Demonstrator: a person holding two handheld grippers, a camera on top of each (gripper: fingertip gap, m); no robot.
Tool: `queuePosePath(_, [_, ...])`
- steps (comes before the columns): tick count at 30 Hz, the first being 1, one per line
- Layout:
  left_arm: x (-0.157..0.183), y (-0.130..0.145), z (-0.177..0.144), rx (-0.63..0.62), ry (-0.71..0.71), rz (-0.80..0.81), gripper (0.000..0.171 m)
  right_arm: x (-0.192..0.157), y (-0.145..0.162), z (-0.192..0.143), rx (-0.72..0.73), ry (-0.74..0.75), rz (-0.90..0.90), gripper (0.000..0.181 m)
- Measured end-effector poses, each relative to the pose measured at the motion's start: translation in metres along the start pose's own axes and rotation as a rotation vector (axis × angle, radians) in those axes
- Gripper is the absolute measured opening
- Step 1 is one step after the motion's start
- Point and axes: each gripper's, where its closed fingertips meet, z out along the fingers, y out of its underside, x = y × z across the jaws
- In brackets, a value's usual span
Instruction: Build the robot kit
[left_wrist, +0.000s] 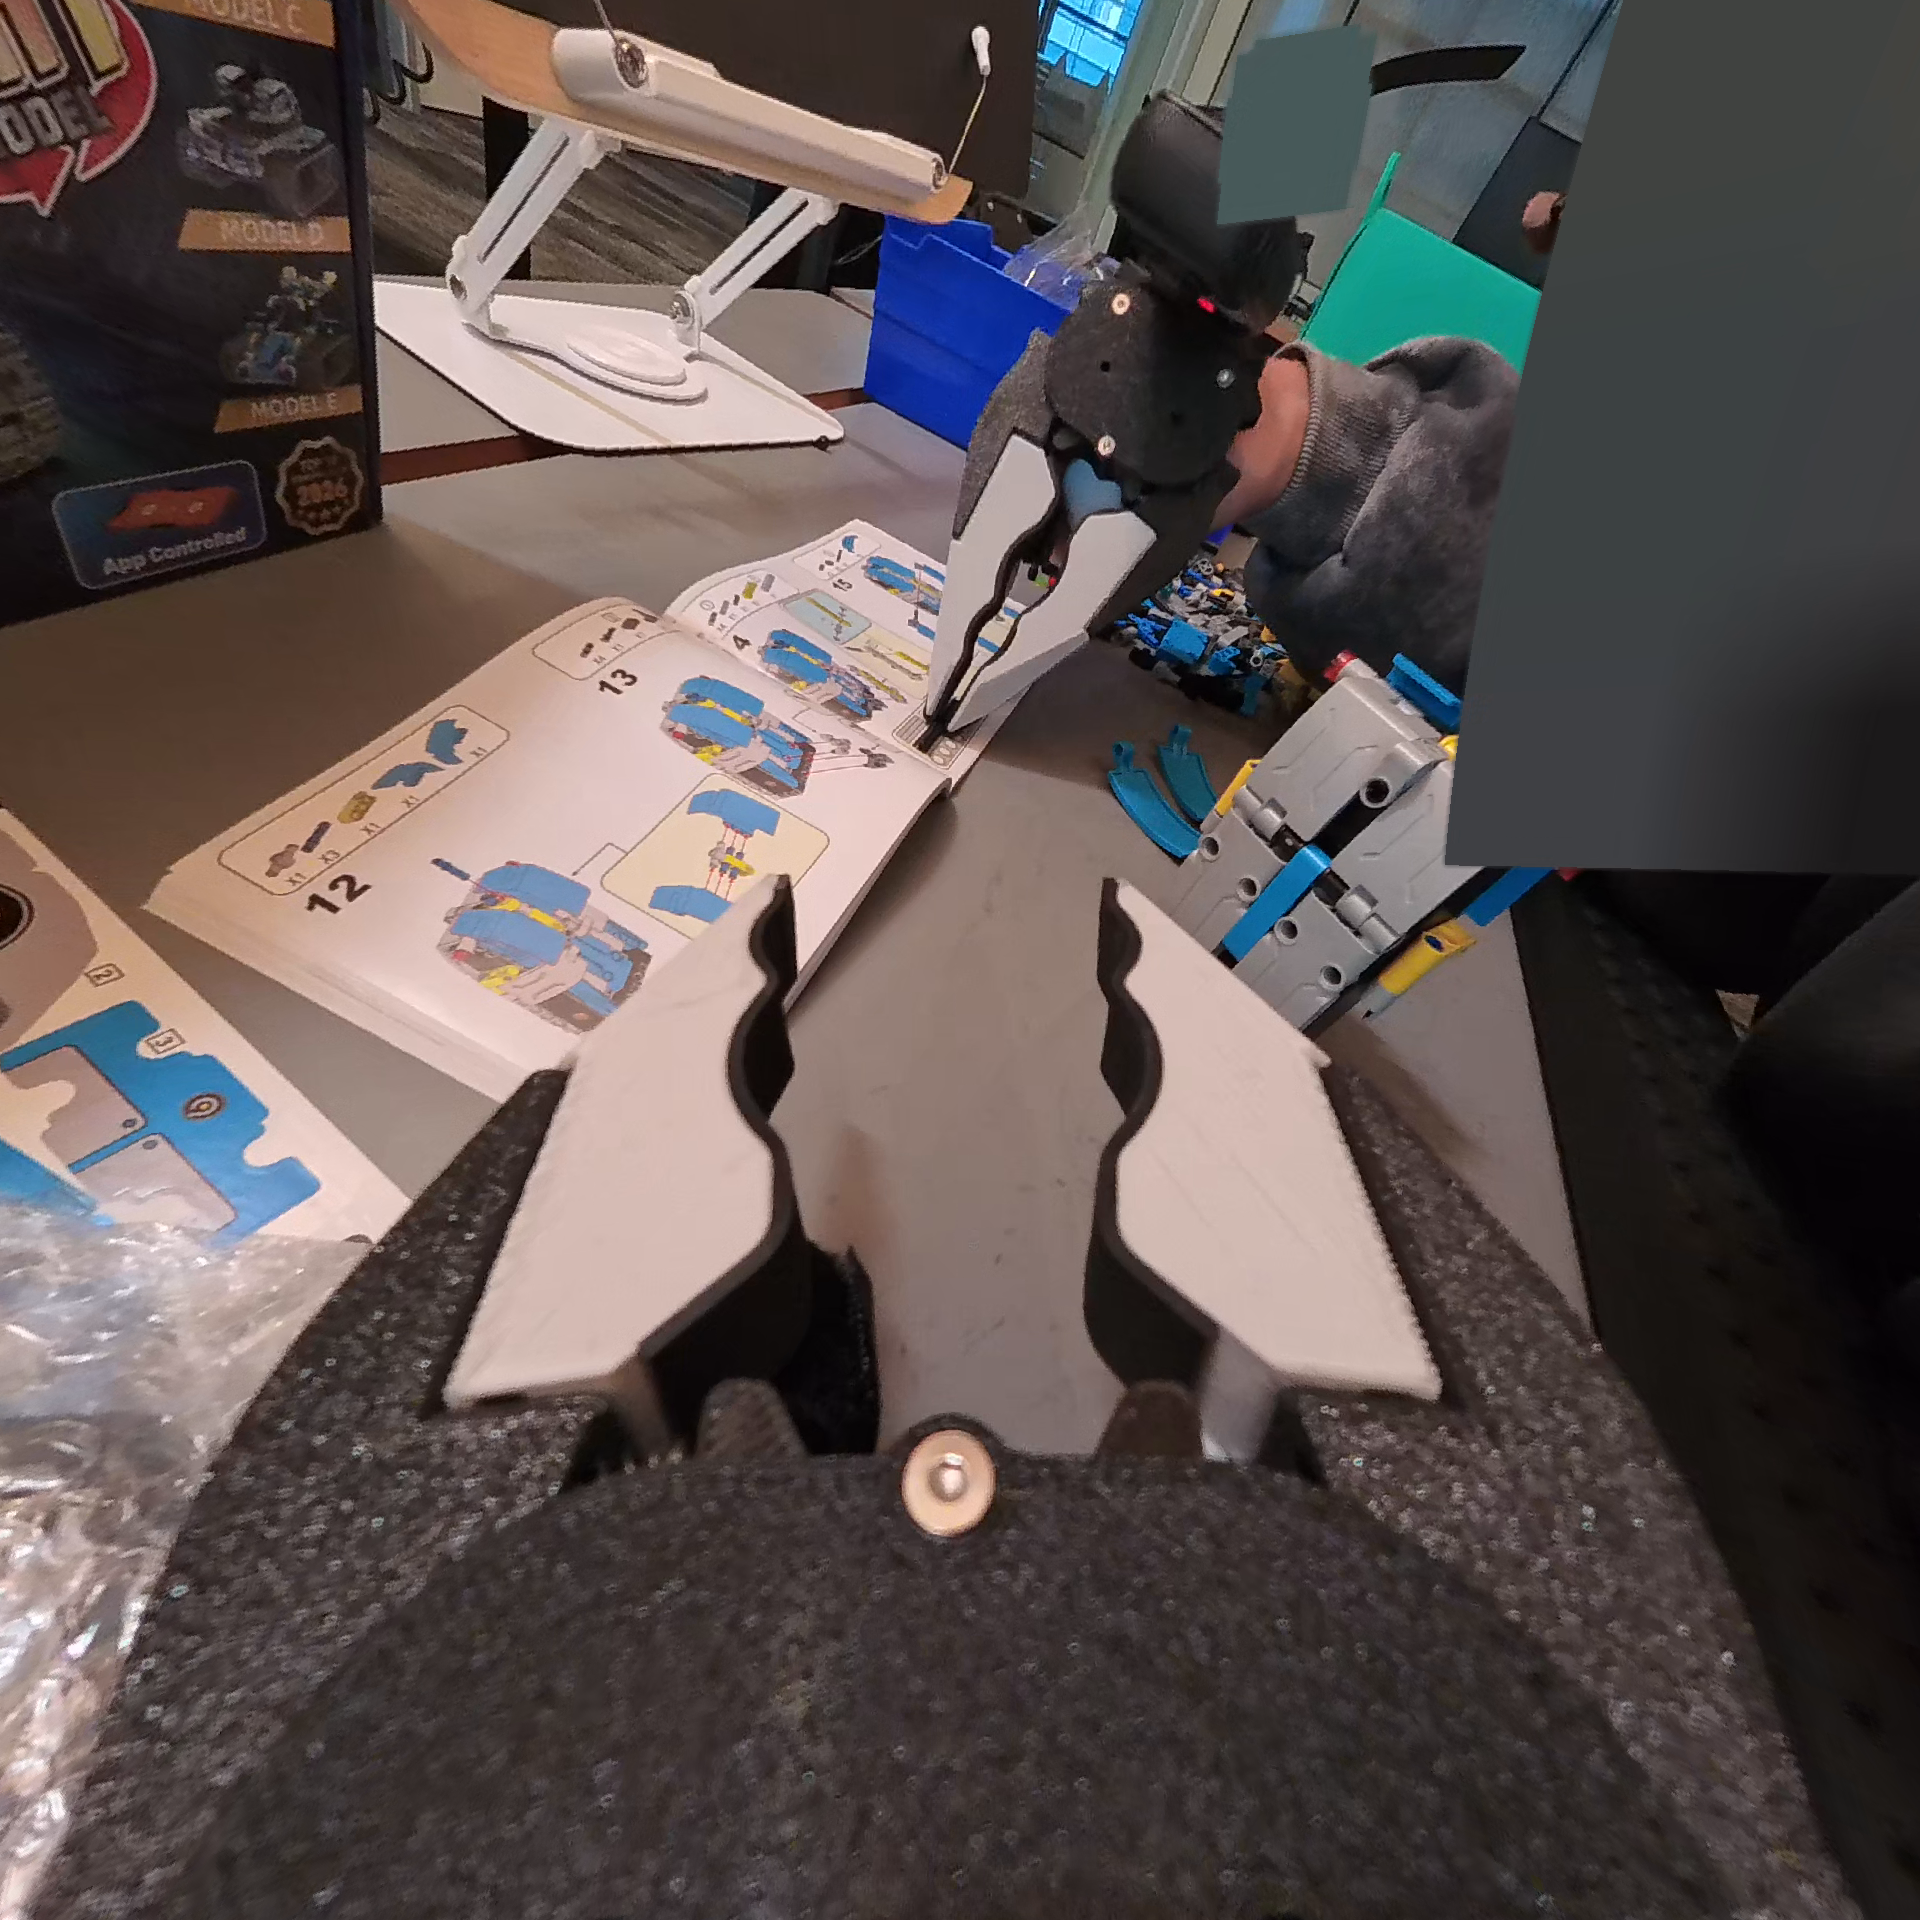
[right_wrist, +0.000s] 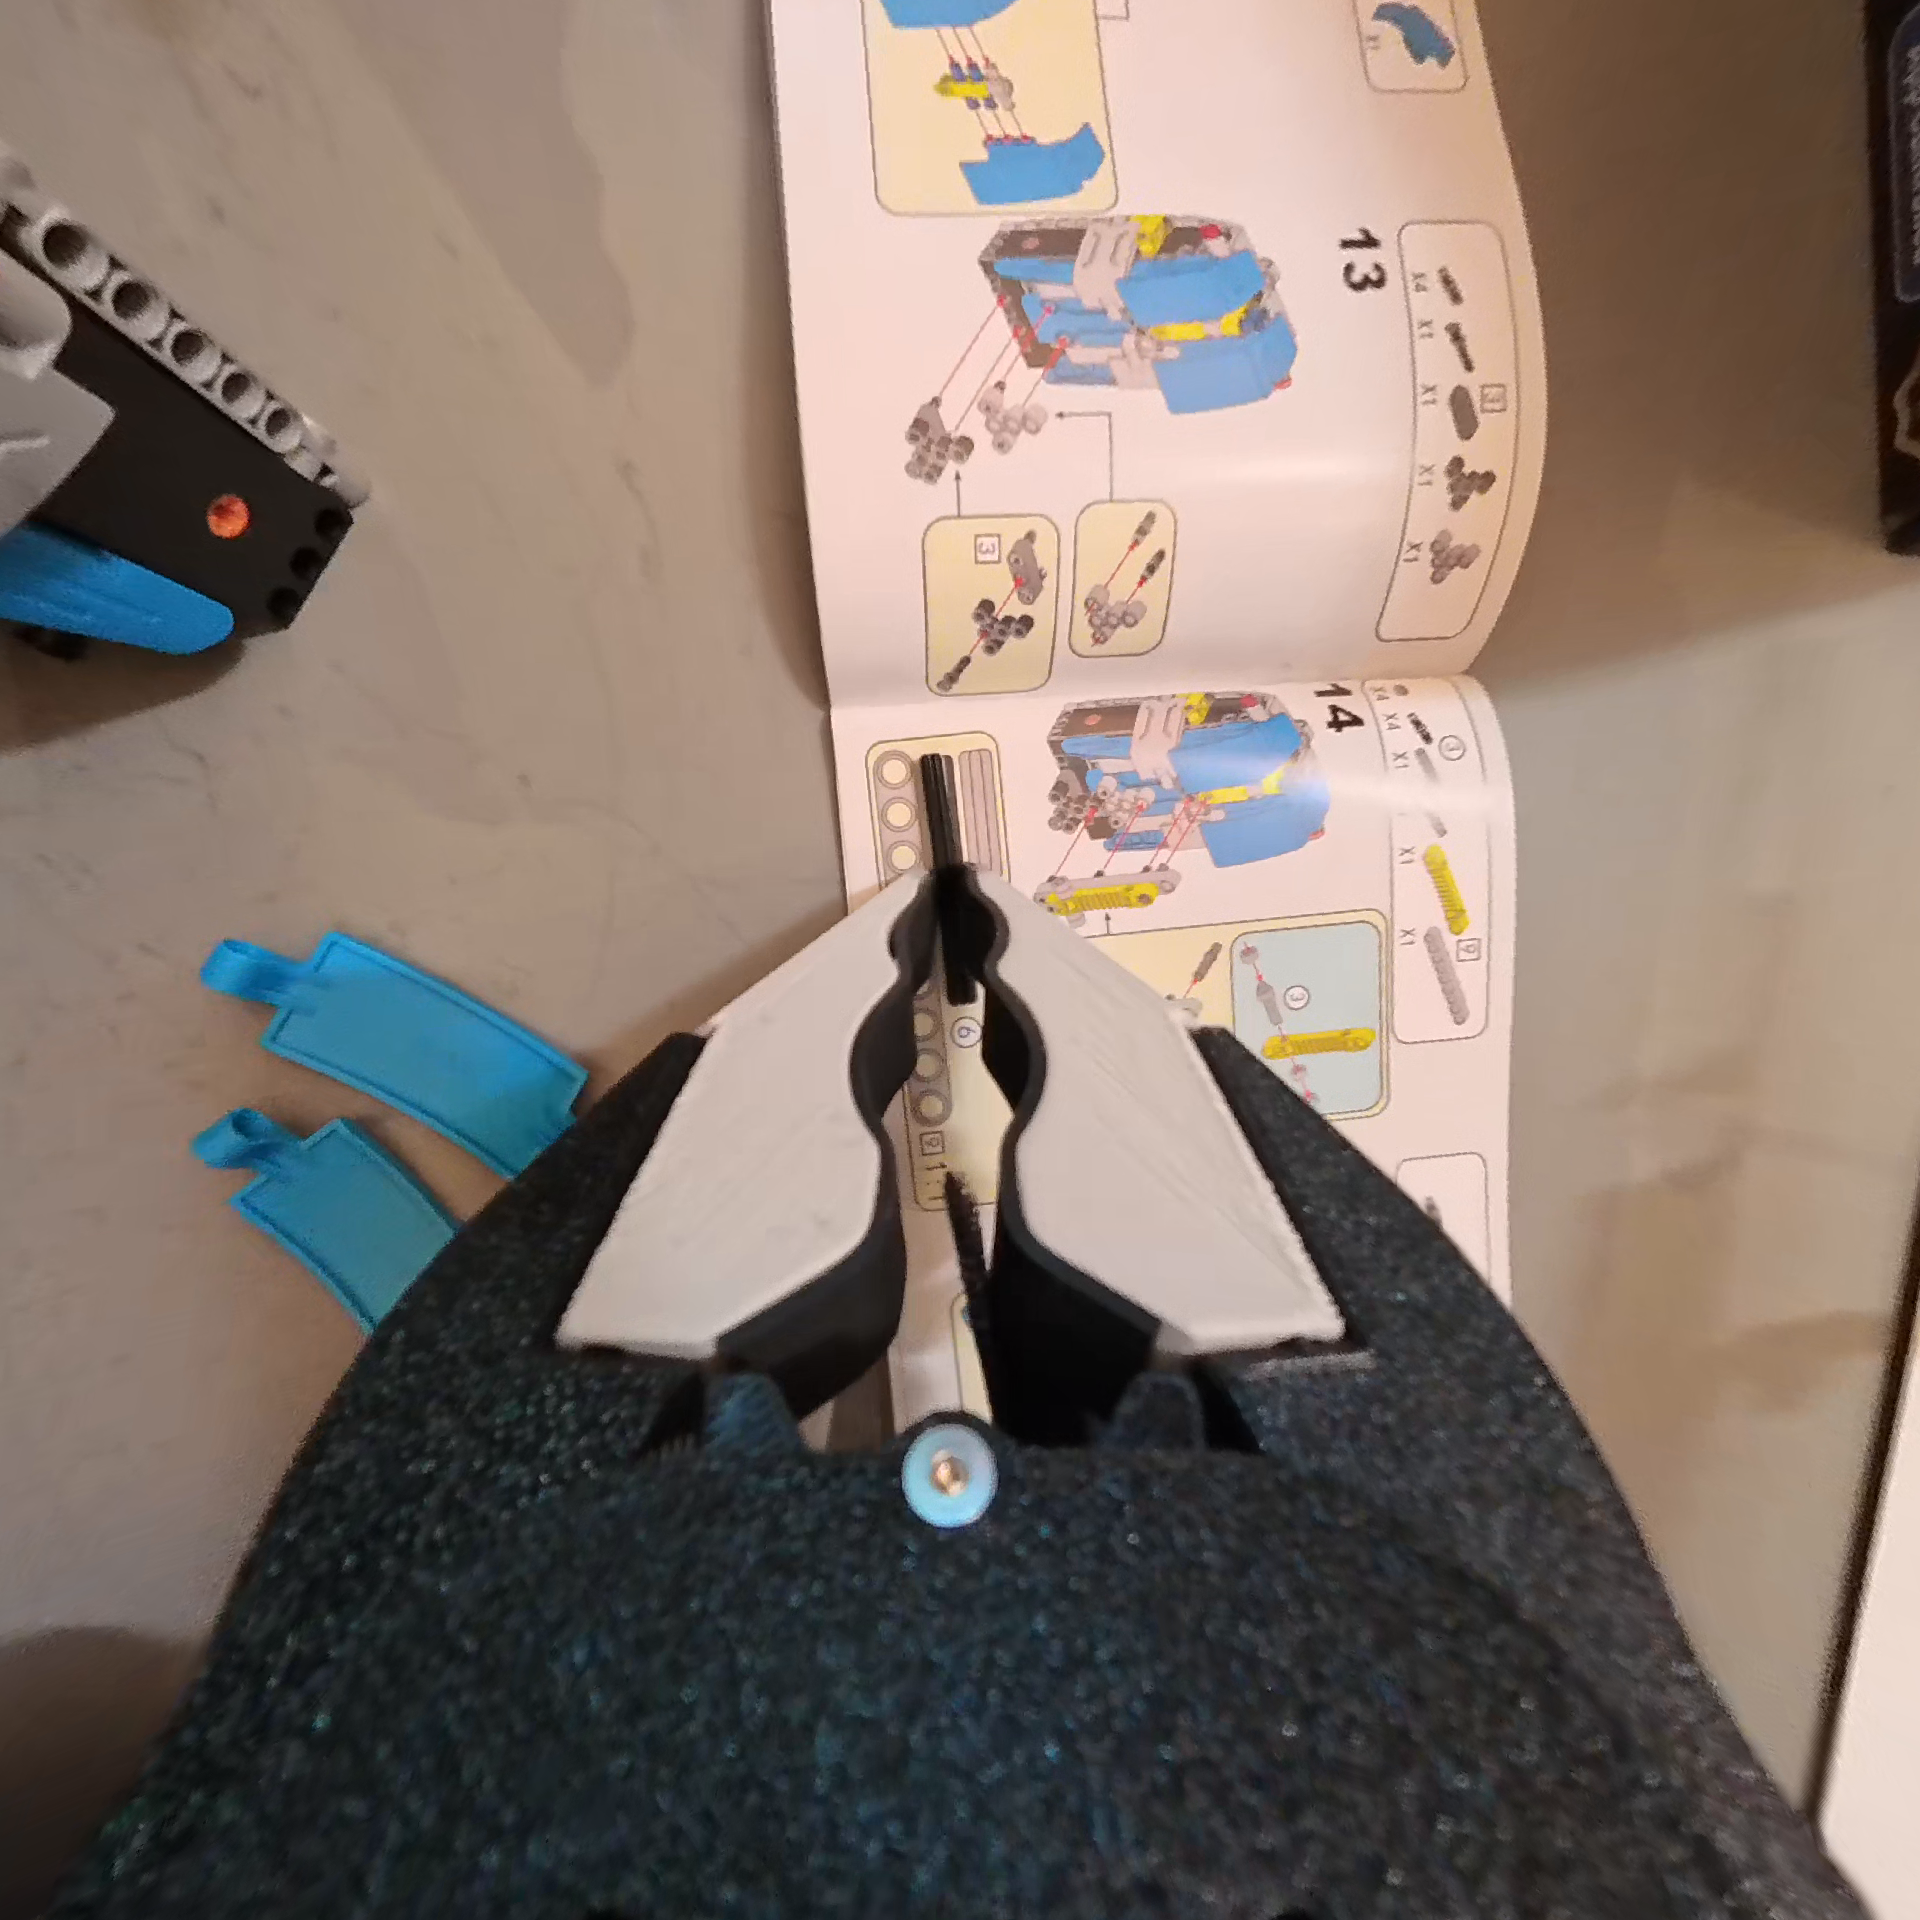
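Note:
My right gripper (right_wrist: 945, 883) is shut on a thin black axle (right_wrist: 938, 816) that sticks out past its fingertips. The axle lies over a printed length scale at the edge of an open instruction booklet (right_wrist: 1143, 416). In the left wrist view the right gripper (left_wrist: 935, 727) points down, with its tip on the booklet's (left_wrist: 582, 831) near right corner. My left gripper (left_wrist: 940, 935) is open and empty, low over the grey table (left_wrist: 935, 1143), just right of the booklet. A partly built grey, blue and yellow block model (left_wrist: 1340, 862) stands to its right.
Two blue curved panels (right_wrist: 416, 1039) lie left of the right gripper, near the model (right_wrist: 156, 447). A pile of loose parts (left_wrist: 1205, 634), a blue bin (left_wrist: 945, 312), a white stand (left_wrist: 644, 343), the dark kit box (left_wrist: 177, 291), a sticker sheet (left_wrist: 135, 1101) and bubble wrap (left_wrist: 83, 1455) surround the booklet. A person's grey sleeve (left_wrist: 1382, 499) is behind. Some 20 cm of space lies between my two pairs of fingers.

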Motion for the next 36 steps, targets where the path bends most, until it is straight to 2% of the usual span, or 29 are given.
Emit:
queuePosePath(8, [0.001,0.000,0.000,-0.001,0.004,-0.006,0.058,0.000,-0.002,-0.006,-0.030,0.009,-0.010,0.004])
queuePosePath(11, [0.002,0.001,0.000,-0.004,0.010,-0.006,0.058,-0.016,-0.038,-0.060,0.118,0.051,0.000,0.003])
queuePosePath(12, [0.002,0.001,0.000,-0.004,0.010,-0.006,0.058,-0.027,-0.040,-0.080,0.128,0.071,0.018,0.003])
queuePosePath(13, [0.002,0.001,0.000,-0.003,0.010,-0.006,0.058,-0.041,-0.035,-0.095,0.109,0.090,0.032,0.003])
queuePosePath(15, [0.002,0.001,0.000,-0.004,0.009,-0.005,0.058,-0.078,-0.009,-0.104,0.037,0.101,0.068,0.003])
queuePosePath(19, [0.003,0.002,0.001,-0.012,0.009,-0.001,0.058,-0.138,0.059,-0.080,-0.127,0.152,0.210,0.004])
queuePosePath(21, [0.003,0.003,0.002,-0.015,0.007,0.004,0.058,-0.156,0.079,-0.068,-0.138,0.183,0.286,0.004])
queuePosePath(25, [0.004,0.003,0.002,-0.020,0.003,0.020,0.058,-0.164,0.079,-0.064,-0.013,0.240,0.371,0.004])
queuePosePath(32, [0.007,0.004,0.003,-0.028,-0.004,0.051,0.058,-0.162,0.083,-0.063,0.042,0.259,0.437,0.005])
queuePosePath(36, [0.006,0.005,0.003,-0.029,-0.003,0.047,0.058,-0.157,0.091,-0.072,0.022,0.342,0.472,0.020])
